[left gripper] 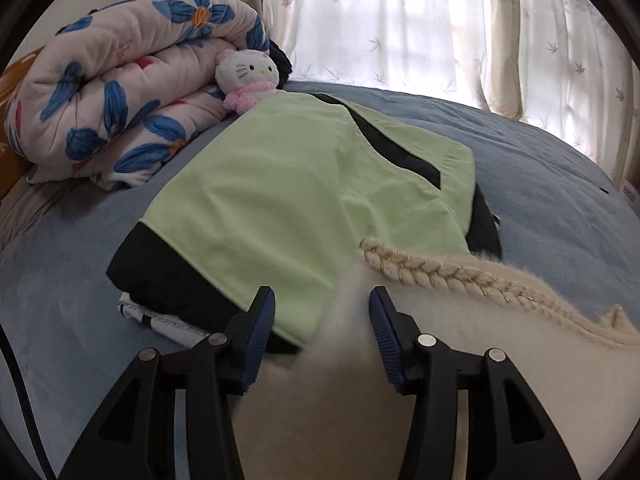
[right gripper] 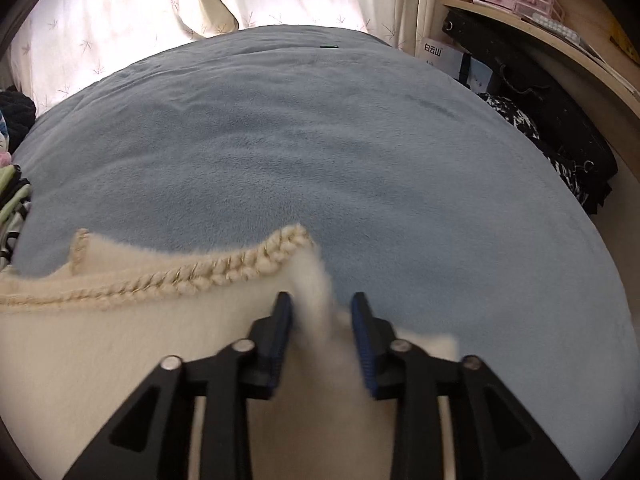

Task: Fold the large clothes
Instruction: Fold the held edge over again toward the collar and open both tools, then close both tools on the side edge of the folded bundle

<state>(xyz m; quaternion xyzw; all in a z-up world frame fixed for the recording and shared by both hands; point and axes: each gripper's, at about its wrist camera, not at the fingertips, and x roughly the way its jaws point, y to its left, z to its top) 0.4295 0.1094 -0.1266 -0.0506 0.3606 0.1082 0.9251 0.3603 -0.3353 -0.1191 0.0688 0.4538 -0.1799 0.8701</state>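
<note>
While one cream fuzzy sweater (left gripper: pixel 460 360) lies on blue bed cover (right gripper: pixel 320 140), its corners sit btw. fingers of left gripper (left gripper: pixel 322 312) and right gripper (right gripper: pixel 320 312), both released, pads not pressing. Beside: 1 folded green-black garment (left gripper: pixel 280 184), 1 floral quilt (left gripper: pixel 120 92), 1 plush cat (left gripper: pixel 246 76).
</note>
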